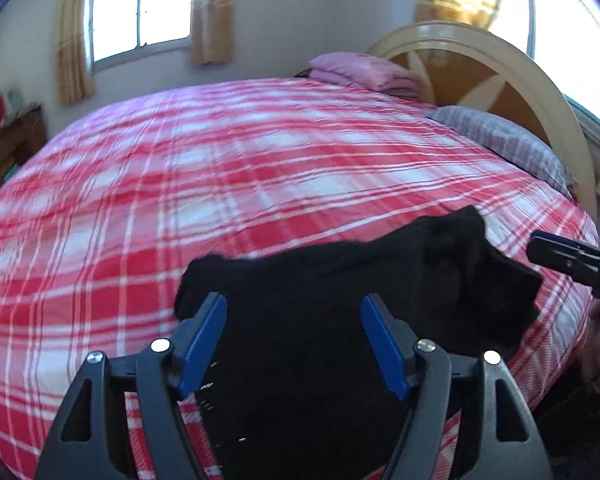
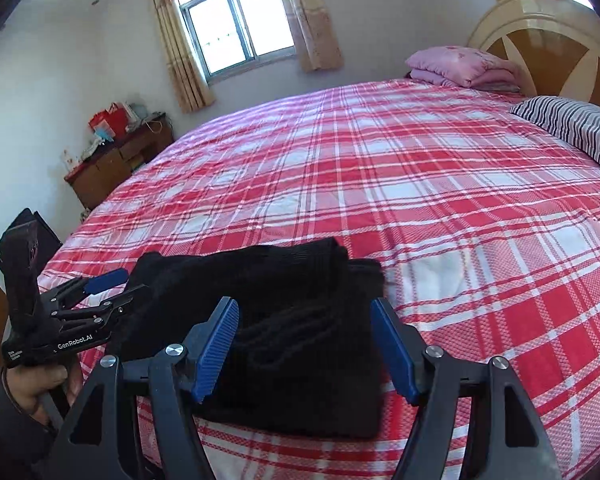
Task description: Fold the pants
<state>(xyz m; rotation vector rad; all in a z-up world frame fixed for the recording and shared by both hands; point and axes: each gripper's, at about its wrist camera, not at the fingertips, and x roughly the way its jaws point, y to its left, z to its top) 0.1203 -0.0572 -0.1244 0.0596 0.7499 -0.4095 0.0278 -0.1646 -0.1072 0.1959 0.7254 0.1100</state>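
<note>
Black pants point(image 2: 292, 320) lie folded into a compact stack on the near edge of the red plaid bed point(image 2: 380, 184). They also show in the left wrist view point(image 1: 340, 320). My left gripper point(image 1: 294, 308) is open and empty, hovering over the left part of the stack; in the right wrist view it point(image 2: 118, 286) sits at the stack's left edge. My right gripper point(image 2: 304, 312) is open and empty above the stack's near side; its tip point(image 1: 556, 252) shows at the right in the left wrist view.
A folded pink blanket point(image 2: 456, 66) and a striped pillow point(image 2: 572, 128) lie by the headboard point(image 2: 548, 40). A wooden cabinet point(image 2: 116, 160) with clutter stands left of the bed. A window point(image 2: 236, 24) is in the far wall.
</note>
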